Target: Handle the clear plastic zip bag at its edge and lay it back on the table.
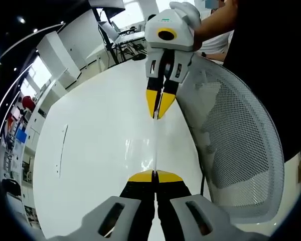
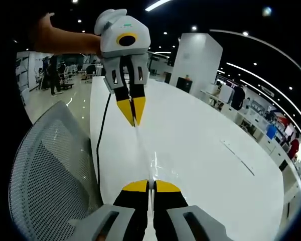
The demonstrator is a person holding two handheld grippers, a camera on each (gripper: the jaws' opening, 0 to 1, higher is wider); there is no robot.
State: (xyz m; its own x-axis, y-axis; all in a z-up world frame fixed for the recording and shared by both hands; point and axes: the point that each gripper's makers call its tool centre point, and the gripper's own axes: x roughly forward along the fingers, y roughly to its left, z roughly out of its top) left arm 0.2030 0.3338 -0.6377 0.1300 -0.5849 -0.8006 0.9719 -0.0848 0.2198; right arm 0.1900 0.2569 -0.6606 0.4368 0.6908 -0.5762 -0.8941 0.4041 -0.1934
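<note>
The clear plastic zip bag (image 1: pixel 154 146) is stretched edge-on between the two grippers, above the white table (image 1: pixel 100 150); it reads as a thin glinting line. In the left gripper view my left gripper (image 1: pixel 154 175) is shut on the bag's near edge, its yellow tips pressed together. Facing it, my right gripper (image 1: pixel 158 111) pinches the far edge, held by a gloved hand. In the right gripper view the right gripper (image 2: pixel 150 186) is shut on the bag (image 2: pixel 147 153), and the left gripper (image 2: pixel 134 119) grips the opposite edge over the table (image 2: pixel 205 150).
A grey mesh office chair (image 1: pixel 231 145) stands against the table's edge, also the chair (image 2: pixel 45 170) in the right gripper view. A black cable (image 2: pixel 101 135) runs along the table edge. Desks and shelving stand further off in the room.
</note>
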